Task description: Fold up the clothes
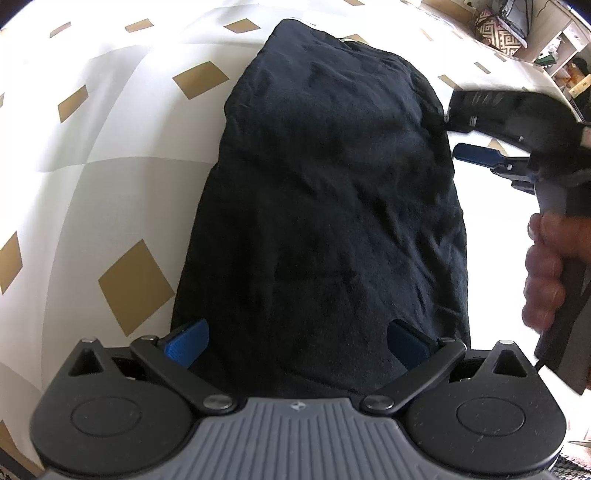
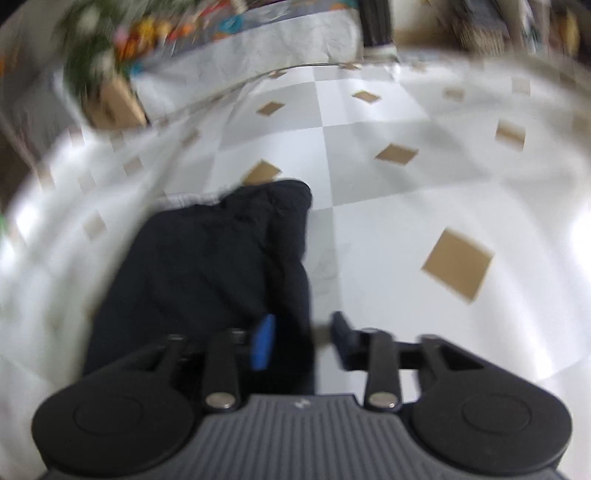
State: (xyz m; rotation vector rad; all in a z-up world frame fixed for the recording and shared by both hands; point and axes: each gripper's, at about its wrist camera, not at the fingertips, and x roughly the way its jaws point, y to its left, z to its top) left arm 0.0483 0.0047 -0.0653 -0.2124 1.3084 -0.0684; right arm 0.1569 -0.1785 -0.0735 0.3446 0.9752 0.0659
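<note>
A dark navy garment (image 1: pixel 332 192) lies folded into a long strip on a white tablecloth (image 1: pixel 122 155) with tan diamonds. My left gripper (image 1: pixel 297 343) hangs open and wide over the garment's near end, one blue finger near each side edge, nothing pinched. A hand (image 1: pixel 546 273) holds my right gripper (image 1: pixel 454 134) at the garment's right edge. The right wrist view is blurred. In it the right gripper (image 2: pixel 302 338) has its jaws partly apart, straddling the garment's (image 2: pixel 207 273) right edge. Its left finger (image 2: pixel 263 341) is over the fabric and the other over the tablecloth (image 2: pixel 406 221), with no press visible.
The tablecloth stretches wide to the left of the garment and beyond its far end. A patterned basket (image 1: pixel 500 33) and shelves stand past the table's far right corner. A cardboard box (image 2: pixel 118 107) and colourful clutter sit beyond the table's far edge.
</note>
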